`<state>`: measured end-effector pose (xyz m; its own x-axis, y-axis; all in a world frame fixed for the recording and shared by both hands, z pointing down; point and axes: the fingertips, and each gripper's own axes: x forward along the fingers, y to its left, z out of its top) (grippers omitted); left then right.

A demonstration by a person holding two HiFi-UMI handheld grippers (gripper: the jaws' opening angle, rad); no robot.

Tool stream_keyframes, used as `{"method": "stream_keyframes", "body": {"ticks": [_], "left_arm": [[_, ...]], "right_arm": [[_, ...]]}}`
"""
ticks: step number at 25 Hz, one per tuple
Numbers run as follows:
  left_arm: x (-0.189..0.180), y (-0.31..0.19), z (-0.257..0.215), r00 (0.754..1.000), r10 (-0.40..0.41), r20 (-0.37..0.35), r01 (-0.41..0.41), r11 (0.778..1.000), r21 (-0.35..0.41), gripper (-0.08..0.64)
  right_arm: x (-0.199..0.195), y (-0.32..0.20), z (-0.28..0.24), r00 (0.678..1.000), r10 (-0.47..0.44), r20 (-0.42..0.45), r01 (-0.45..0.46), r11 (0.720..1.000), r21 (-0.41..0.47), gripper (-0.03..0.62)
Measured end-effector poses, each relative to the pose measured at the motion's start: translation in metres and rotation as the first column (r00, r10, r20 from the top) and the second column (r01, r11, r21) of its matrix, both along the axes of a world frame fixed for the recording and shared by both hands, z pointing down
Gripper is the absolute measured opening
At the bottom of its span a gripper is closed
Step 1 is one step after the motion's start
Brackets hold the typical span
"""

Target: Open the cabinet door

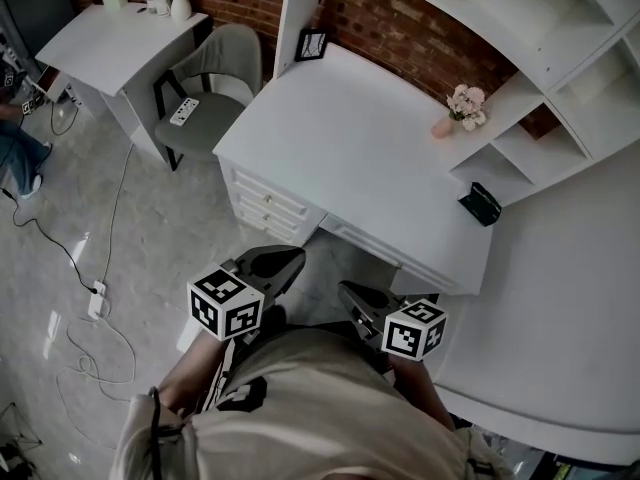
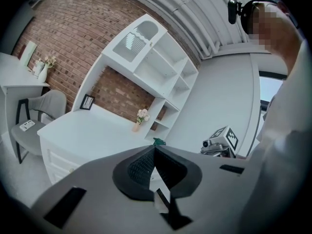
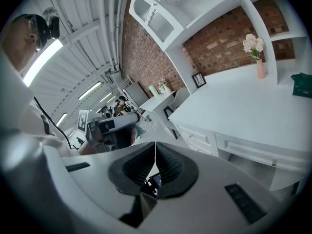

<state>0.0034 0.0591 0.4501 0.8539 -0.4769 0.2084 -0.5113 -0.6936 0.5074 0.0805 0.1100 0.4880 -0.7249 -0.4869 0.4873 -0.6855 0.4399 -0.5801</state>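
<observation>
Left tongs (image 2: 155,149) and right tongs (image 3: 155,145) are both closed and empty, short of the worktop (image 1: 350,148); the cabinet door (image 2: 141,37) sits high on the hutch (image 2: 168,74); we judge it light, stiff, glazed, so we would pull its free edge.

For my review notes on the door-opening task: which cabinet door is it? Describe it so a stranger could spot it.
Find the white desk against the brick wall; a tall white shelf unit stands on it. The cabinet door sits at the unit's top, at the end above the small picture frame. It is the only closed compartment, with an arched pane, while its neighbours are open shelves.
</observation>
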Motion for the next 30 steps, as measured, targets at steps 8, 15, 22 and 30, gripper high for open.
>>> {"method": "stream_keyframes", "body": {"ticks": [8, 15, 22, 30], "left_arm": [[-0.011, -0.003, 0.008, 0.999, -0.035, 0.016, 0.035, 0.999, -0.028, 0.015], [-0.005, -0.017, 0.002, 0.997, -0.076, 0.032, 0.077, 0.997, -0.022, 0.015], [0.018, -0.034, 0.006, 0.995, -0.076, 0.057, 0.078, 0.996, -0.031, 0.015], [0.058, -0.063, 0.008, 0.992, -0.069, 0.108, 0.073, 0.997, -0.039, 0.015]], "right_arm": [[-0.010, -0.010, 0.005, 0.999, -0.052, 0.011, 0.052, 0.998, -0.024, 0.028], [-0.003, -0.031, 0.002, 0.996, -0.087, 0.027, 0.088, 0.996, -0.023, 0.028], [0.018, -0.048, 0.009, 0.995, -0.086, 0.055, 0.089, 0.995, -0.048, 0.028], [0.055, -0.082, 0.011, 0.992, -0.073, 0.107, 0.078, 0.996, -0.042, 0.028]]}}
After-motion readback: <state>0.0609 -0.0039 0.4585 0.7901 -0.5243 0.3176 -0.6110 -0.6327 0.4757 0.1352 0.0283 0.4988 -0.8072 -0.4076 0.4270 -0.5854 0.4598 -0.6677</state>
